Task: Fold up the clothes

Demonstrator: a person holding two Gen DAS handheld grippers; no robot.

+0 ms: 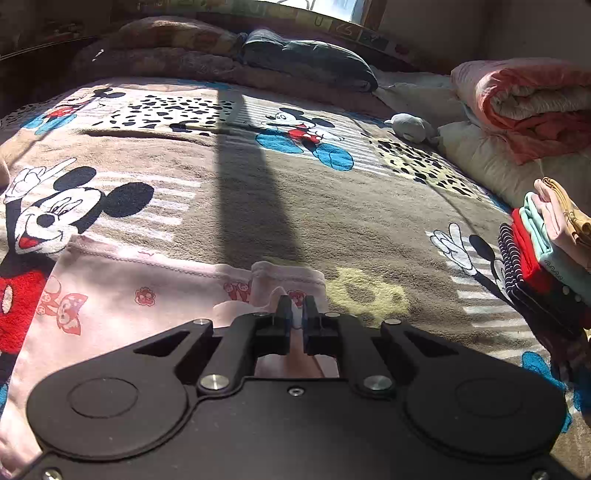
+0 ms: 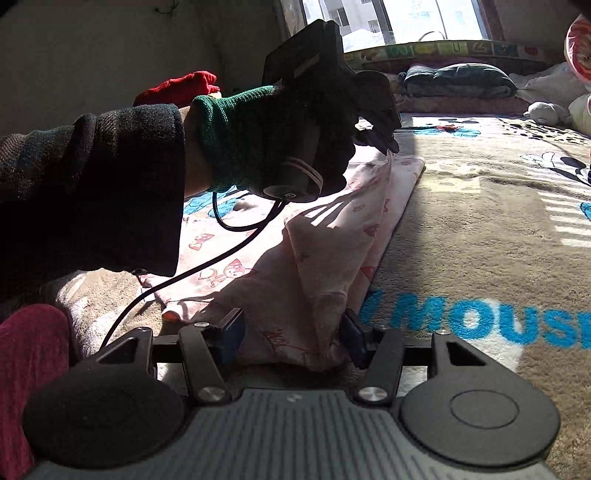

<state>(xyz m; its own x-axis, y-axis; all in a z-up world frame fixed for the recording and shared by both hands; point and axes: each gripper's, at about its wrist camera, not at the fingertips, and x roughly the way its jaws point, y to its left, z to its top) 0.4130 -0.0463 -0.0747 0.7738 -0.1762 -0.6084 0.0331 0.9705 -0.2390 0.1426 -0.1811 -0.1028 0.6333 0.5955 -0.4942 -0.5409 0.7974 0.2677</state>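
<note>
left gripper (image 1: 296,308) jaws clenched on pink garment (image 1: 147,291) edge; right gripper (image 2: 291,334) jaws wide, straddling it.

Your left wrist camera sits low and close over the blanket (image 1: 295,199), looking forward along the left gripper (image 1: 296,308) toward the window (image 1: 332,7) at the far end of the bed. Your right wrist camera looks the same general way from nearer the bed's edge and further right, with the right gripper (image 2: 293,338) at its bottom edge. Both views share the pink garment (image 2: 325,240), the blanket and the dark pillow (image 1: 306,59); the right one also catches your left gripper from the side.
</note>
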